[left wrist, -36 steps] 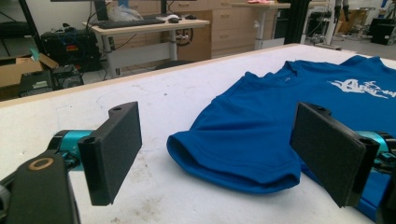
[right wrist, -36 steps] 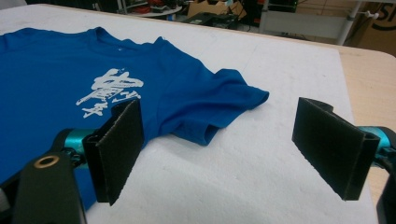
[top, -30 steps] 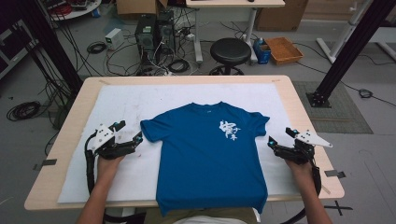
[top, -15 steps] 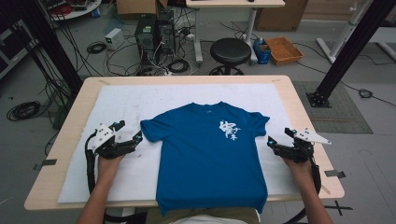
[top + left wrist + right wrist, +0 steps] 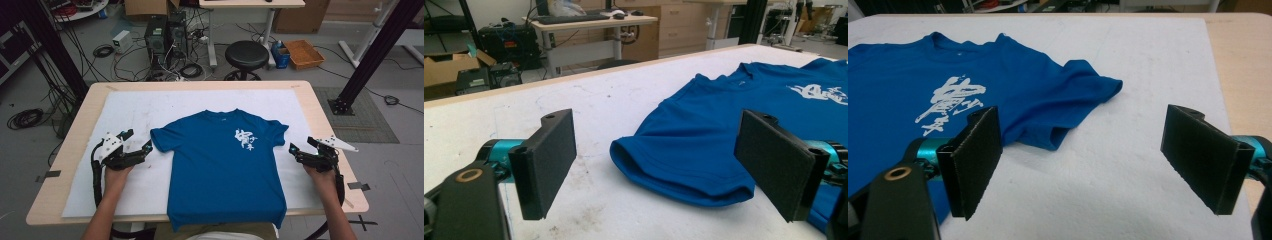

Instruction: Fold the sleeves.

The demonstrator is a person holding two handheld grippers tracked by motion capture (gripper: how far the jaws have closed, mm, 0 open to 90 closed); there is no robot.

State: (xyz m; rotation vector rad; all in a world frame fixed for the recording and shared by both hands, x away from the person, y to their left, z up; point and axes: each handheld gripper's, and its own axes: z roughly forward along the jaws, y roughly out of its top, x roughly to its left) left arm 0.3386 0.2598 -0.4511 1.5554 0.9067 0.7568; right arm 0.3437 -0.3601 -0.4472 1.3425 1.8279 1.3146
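A blue T-shirt [image 5: 225, 165] with a white print on the chest lies flat, front up, on the white mat; its hem hangs over the near table edge. My left gripper [image 5: 139, 140] rests on the mat, open, its jaws pointing at the shirt's left sleeve [image 5: 684, 170]. In the left gripper view [image 5: 659, 160] that sleeve's cuff lies just ahead, between the jaws and untouched. My right gripper [image 5: 301, 146] is open too, a short way right of the other sleeve [image 5: 1073, 95]. Bare mat lies between its jaws [image 5: 1093, 160].
The white mat [image 5: 140, 107] covers most of the wooden table [image 5: 325, 115]. Beyond the far edge stand a black stool [image 5: 246, 52], computer towers [image 5: 165, 35] with loose cables, and an orange box [image 5: 303, 53]. Black frame posts [image 5: 372, 55] rise at both sides.
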